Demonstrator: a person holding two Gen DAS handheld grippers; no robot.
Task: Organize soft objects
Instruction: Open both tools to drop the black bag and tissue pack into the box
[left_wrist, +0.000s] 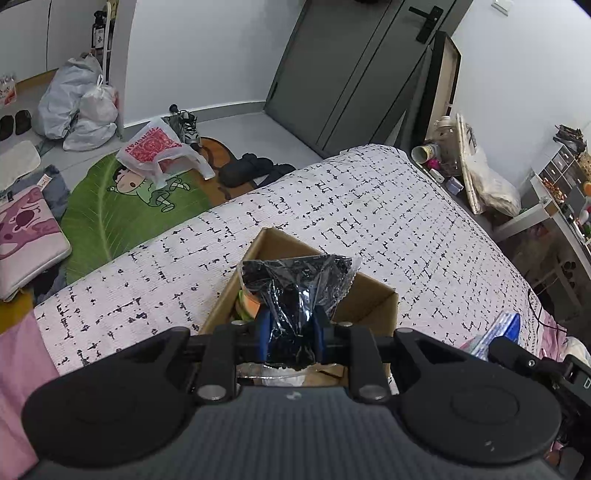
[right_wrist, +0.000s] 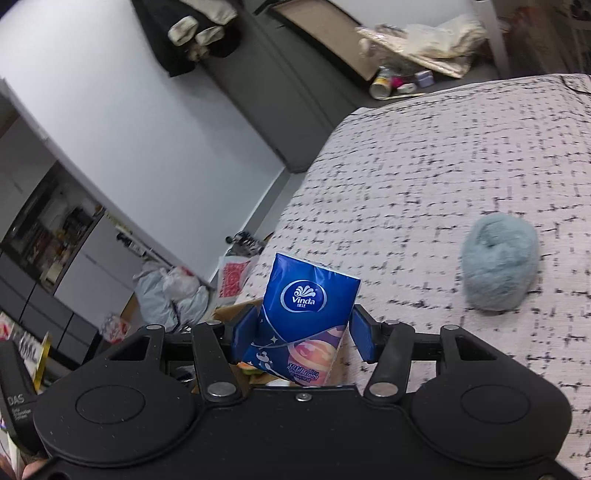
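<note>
My left gripper (left_wrist: 290, 325) is shut on a clear plastic packet of black fabric (left_wrist: 295, 284) and holds it over an open cardboard box (left_wrist: 373, 299) on the bed. Green and orange soft things (left_wrist: 245, 308) lie inside the box. My right gripper (right_wrist: 301, 338) is shut on a blue Vinda tissue pack (right_wrist: 306, 314), held upright beside the box edge (right_wrist: 231, 310). A fluffy grey-blue soft ball (right_wrist: 496, 264) lies on the bed to the right of the tissue pack. The right gripper's tissue pack also shows at the right edge of the left wrist view (left_wrist: 508, 326).
The bed has a white cover with black dashes (left_wrist: 369, 206). On the floor are a green leaf rug (left_wrist: 122, 210), plastic bags (left_wrist: 81, 107), shoes (left_wrist: 184, 125) and a pink cushion (left_wrist: 26, 229). A dark door (left_wrist: 354, 70) and a cluttered desk (left_wrist: 554, 199) stand beyond the bed.
</note>
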